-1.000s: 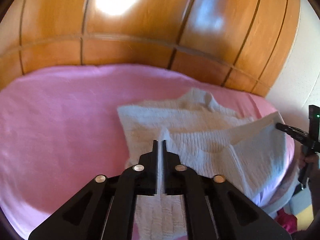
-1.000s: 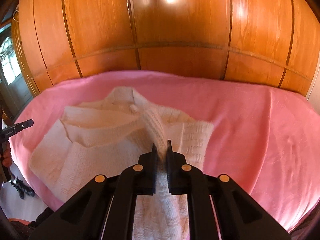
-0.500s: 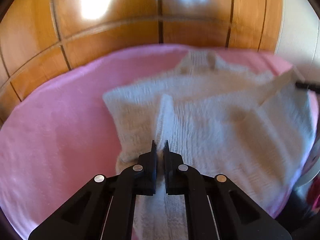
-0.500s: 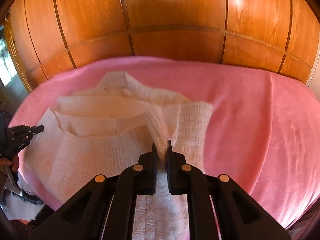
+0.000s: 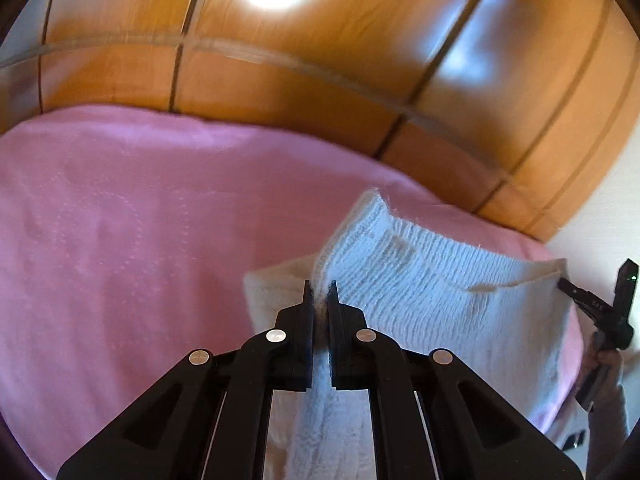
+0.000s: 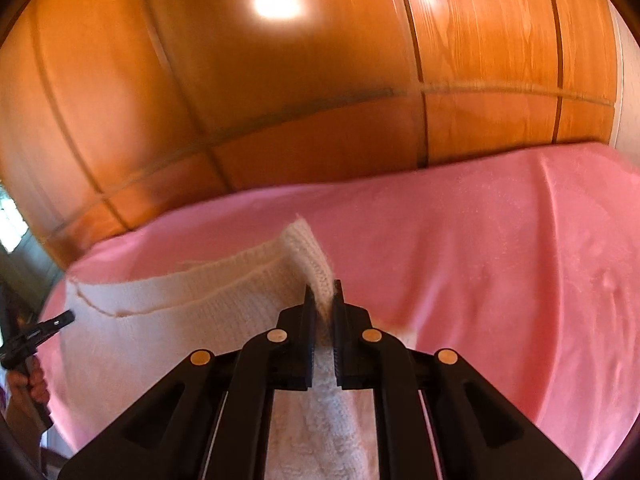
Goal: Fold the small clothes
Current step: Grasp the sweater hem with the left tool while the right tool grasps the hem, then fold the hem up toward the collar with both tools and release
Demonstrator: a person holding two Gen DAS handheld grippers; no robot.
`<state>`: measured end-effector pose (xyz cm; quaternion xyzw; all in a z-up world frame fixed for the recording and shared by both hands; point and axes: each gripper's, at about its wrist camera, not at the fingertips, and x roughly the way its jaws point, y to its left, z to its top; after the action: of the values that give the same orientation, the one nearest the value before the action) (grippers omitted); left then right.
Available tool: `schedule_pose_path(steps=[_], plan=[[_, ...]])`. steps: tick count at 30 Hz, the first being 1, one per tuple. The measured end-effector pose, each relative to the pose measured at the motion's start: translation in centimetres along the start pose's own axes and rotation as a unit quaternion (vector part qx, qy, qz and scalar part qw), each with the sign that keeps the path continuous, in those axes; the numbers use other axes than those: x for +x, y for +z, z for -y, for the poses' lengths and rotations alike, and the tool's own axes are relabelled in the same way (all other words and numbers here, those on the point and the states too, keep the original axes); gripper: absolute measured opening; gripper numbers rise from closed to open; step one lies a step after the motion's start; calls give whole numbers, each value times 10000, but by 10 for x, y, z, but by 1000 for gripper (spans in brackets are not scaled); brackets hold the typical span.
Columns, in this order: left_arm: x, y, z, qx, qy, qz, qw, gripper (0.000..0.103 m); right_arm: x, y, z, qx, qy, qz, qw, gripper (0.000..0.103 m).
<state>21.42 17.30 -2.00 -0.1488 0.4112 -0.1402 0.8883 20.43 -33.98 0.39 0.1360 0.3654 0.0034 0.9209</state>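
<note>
A small white knitted sweater [image 5: 420, 280] is lifted above the pink bed cover [image 5: 140, 240]. My left gripper [image 5: 320, 292] is shut on one edge of it, and the knit hangs down between the fingers. My right gripper [image 6: 323, 294] is shut on the other edge of the sweater [image 6: 192, 300]. The cloth stretches between the two grippers as a folded band. Each gripper shows at the far side of the other's view: the right one [image 5: 580, 300] in the left wrist view, the left one [image 6: 56, 322] in the right wrist view.
A glossy wooden wardrobe wall [image 6: 300, 100] stands right behind the bed. The pink cover [image 6: 500, 260] spreads wide to the right in the right wrist view. A white wall [image 5: 600, 220] borders the bed at the right of the left wrist view.
Both grippers have raised the held edge of the sweater and carried it forward toward the wooden wall. Less of the sweater lies flat on the cover now.
</note>
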Motion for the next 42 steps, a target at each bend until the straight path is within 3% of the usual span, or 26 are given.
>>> schedule_pose_path(steps=[5,6,7,8,10,11,13,16,18,20,22,23,25,30,35,38,39,41,42], plan=[[62,5,0,96,598,-508,9969,6,81,-13,14,164,-473,-824,9953,6],[70,3,2,210,895,-586,9940,6,86,-17,15,176,-496,-883,9947,7],[70,2,6,322,1065,-546,9923,10,86,-19,15,117,-543,-855,9948,14],[67,2,8,400,1166,-463,9913,19,80,-21,13,45,-591,-731,9956,29],[47,3,18,544,1558,-18,9863,23,63,-21,8,-31,-601,-465,9971,45],[35,2,23,585,1559,207,9858,23,53,-21,4,-102,-596,-316,9977,45],[18,-1,36,748,1007,423,9912,23,32,-22,-8,-239,-303,-126,9992,44],[21,-13,58,1152,382,139,9925,23,25,-30,-36,-554,309,-307,9975,43],[42,-23,70,1298,191,-329,9908,23,34,-40,-54,-752,401,-506,9951,42],[66,-32,75,1375,257,-689,9878,23,53,-48,-70,-884,345,-782,9924,42],[78,-37,74,1377,293,-713,9875,23,70,-53,-77,-940,220,-971,9906,37],[81,-36,73,1410,301,-666,9873,11,73,-55,-80,-960,196,-976,9904,26],[75,-38,78,1554,312,-534,9859,4,75,-55,-82,-975,233,-937,9905,6],[44,-27,77,1463,219,126,9889,3,50,-44,-84,-981,242,-454,9938,5],[52,-8,86,1362,361,429,9891,2,39,-28,-84,-914,190,-44,9956,4],[71,-3,89,1365,659,434,9875,2,66,-32,-85,-941,-172,-144,9953,4],[87,-4,88,1377,893,315,9859,2,76,-34,-82,-935,-274,-238,9950,5],[126,-13,78,1220,1114,-296,9858,4,102,-45,-79,-857,-345,-599,9939,7],[129,-17,74,1146,1098,-240,9870,4,110,-52,-77,-853,-394,-602,9938,7]])
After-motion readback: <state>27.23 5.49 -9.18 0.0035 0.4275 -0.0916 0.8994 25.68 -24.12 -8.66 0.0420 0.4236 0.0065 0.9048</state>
